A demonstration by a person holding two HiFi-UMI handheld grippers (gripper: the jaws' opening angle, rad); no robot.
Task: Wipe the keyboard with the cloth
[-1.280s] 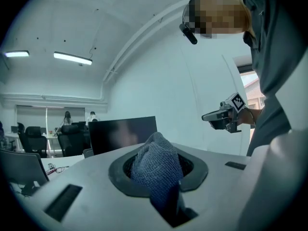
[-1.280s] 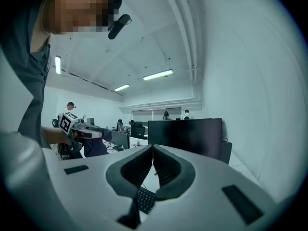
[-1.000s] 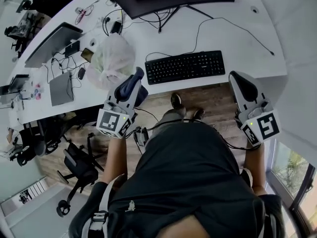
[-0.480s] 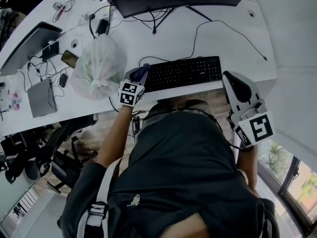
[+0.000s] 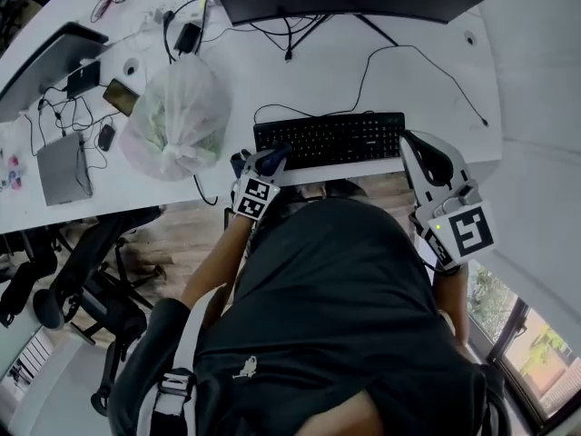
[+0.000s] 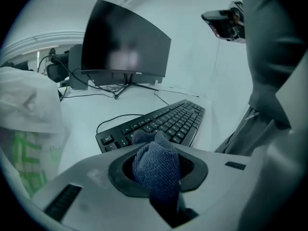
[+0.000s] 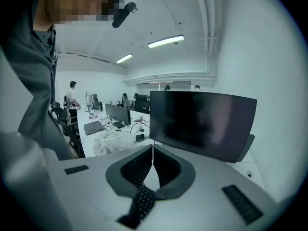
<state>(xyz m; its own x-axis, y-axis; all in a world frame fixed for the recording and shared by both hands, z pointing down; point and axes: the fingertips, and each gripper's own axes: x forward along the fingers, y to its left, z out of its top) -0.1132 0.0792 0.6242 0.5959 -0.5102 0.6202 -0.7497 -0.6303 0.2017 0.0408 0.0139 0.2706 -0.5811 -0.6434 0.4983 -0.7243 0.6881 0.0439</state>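
Blue cloth (image 6: pixel 156 170) pinched in the left gripper (image 5: pixel 266 163) fingers near the keyboard (image 5: pixel 331 139); right gripper (image 7: pixel 152 155) fingers closed, empty.

The cloth (image 6: pixel 156 165) is a blue knit, nubbly and matt. The keyboard (image 5: pixel 329 140) is black matt plastic, lying on a smooth white bench (image 5: pixel 436 71). The bag (image 5: pixel 172 121) is thin, crinkled, translucent plastic. The left tool (image 5: pixel 269 160) has a smooth pale plastic shell with dark matt inner faces. The floor (image 5: pixel 195 234) looks like wood planks.
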